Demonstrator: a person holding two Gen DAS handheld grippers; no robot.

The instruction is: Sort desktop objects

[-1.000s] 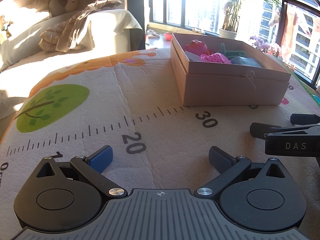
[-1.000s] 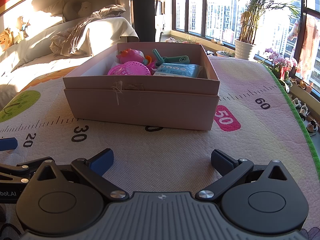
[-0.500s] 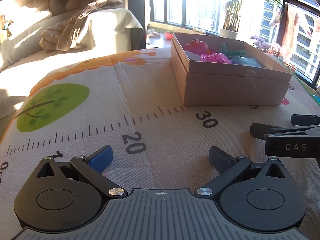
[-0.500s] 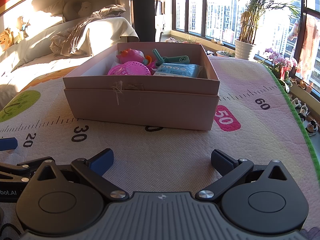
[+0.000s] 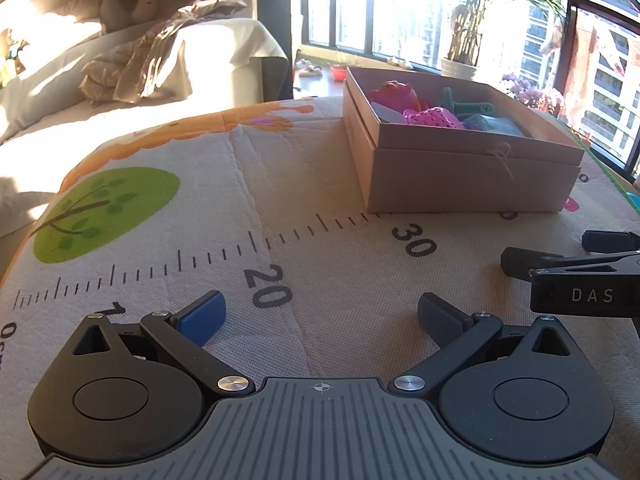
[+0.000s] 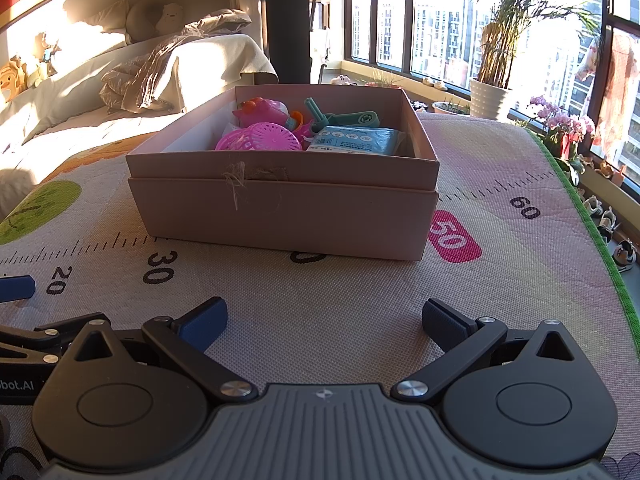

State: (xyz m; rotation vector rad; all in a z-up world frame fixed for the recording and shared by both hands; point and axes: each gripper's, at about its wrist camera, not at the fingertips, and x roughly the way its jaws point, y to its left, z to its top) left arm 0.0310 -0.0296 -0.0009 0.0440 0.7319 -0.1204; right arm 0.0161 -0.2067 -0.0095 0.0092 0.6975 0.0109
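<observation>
Left gripper fingers spread wide, holding nothing, low over the mat. Right gripper likewise released, box beyond.

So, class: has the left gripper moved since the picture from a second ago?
No. In its own wrist view the left gripper keeps the printed "20" and the pink box in the same places as before.
</observation>
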